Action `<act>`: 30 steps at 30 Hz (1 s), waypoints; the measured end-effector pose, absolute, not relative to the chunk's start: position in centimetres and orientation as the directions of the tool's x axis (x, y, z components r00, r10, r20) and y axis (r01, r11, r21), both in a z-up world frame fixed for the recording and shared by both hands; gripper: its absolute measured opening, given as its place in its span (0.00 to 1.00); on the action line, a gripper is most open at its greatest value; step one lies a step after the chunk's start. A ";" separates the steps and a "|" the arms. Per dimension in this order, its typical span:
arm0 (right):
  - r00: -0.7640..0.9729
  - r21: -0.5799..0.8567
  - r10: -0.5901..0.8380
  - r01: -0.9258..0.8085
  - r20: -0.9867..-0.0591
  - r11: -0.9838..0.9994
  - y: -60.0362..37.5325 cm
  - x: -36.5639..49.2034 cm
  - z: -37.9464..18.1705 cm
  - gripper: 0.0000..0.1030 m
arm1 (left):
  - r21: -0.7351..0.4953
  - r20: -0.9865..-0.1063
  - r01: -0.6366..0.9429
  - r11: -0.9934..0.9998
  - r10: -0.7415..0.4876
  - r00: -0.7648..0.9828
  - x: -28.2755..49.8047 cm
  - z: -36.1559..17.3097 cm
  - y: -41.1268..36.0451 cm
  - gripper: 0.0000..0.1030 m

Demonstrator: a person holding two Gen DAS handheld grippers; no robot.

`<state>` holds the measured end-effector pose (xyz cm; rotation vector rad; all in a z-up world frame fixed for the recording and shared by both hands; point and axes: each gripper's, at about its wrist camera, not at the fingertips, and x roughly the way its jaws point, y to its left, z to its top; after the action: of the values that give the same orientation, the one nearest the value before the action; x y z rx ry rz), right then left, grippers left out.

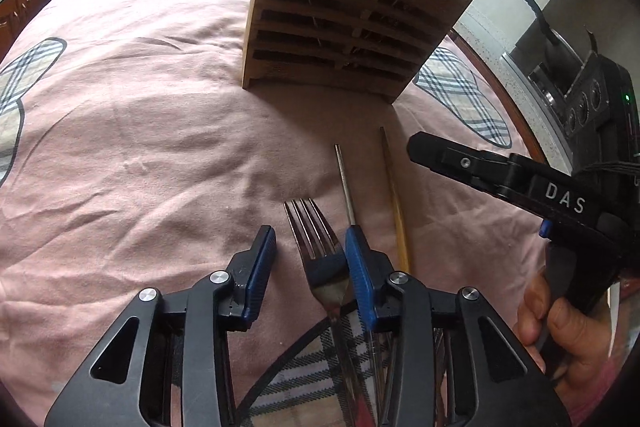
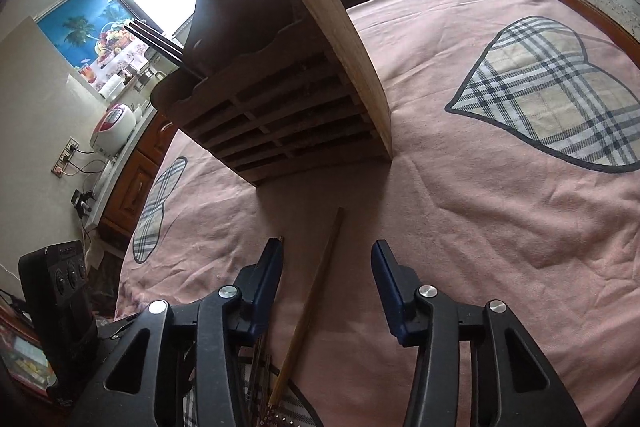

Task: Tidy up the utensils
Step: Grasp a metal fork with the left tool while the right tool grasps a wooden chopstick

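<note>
- Two handheld claws lean down over a table spread with a pink cloth (image 1: 132, 131); loose utensils lie on it in front of a slatted wooden utensil holder (image 1: 340, 39) that stands further back and already has a few handles sticking out of its top.
- Left claw (image 1: 310, 255): jaws part open and bracketing a metal fork (image 1: 316, 247); the right pad sits just beside the fork's neck, the left pad stands clear, so nothing is gripped yet.
- Just right of the fork lie a thin metal rod (image 1: 345, 179) and a wooden chopstick (image 1: 394, 195), roughly parallel to it.
- Right claw (image 2: 326, 263): jaws part open astride the wooden chopstick, touching it on neither side; a hand (image 1: 568, 339) holds its grip at the right edge of the left view.
- Both claws tilt steeply downward and forward, pointing toward the holder.
- Risk: the left claw's right pad lies between fork and rod, so closing may nudge the rod or catch it along with the fork.
- Risk: the fork is off-centre in the jaws; a lopsided pinch could make it swivel or slip on lifting.
- Risk: the chopstick is thin and may roll away as the pads close; the two claws work close together and could collide.
</note>
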<state>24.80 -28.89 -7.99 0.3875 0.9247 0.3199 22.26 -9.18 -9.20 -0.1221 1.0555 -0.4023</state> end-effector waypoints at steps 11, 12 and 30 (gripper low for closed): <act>0.516 0.456 0.439 -0.102 -0.736 0.884 -28.3 26.2 -9.8 0.07 | -0.369 -0.797 0.287 0.884 -0.460 0.393 22.6 -9.5 -8.1 0.23; 0.519 0.452 0.435 -0.102 -0.736 0.886 -28.3 26.1 -9.7 0.07 | -0.372 -0.796 0.287 0.883 -0.462 0.391 22.6 -9.4 -8.0 0.22; 0.496 0.444 0.438 -0.114 -0.750 0.889 -27.6 26.2 -9.3 0.21 | -0.218 -0.870 0.353 0.910 -0.344 0.352 22.0 -8.9 -9.3 0.24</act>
<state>26.21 -27.58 -9.34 0.3598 1.0012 0.3431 22.02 -9.30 -8.87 0.0082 1.1244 -0.4510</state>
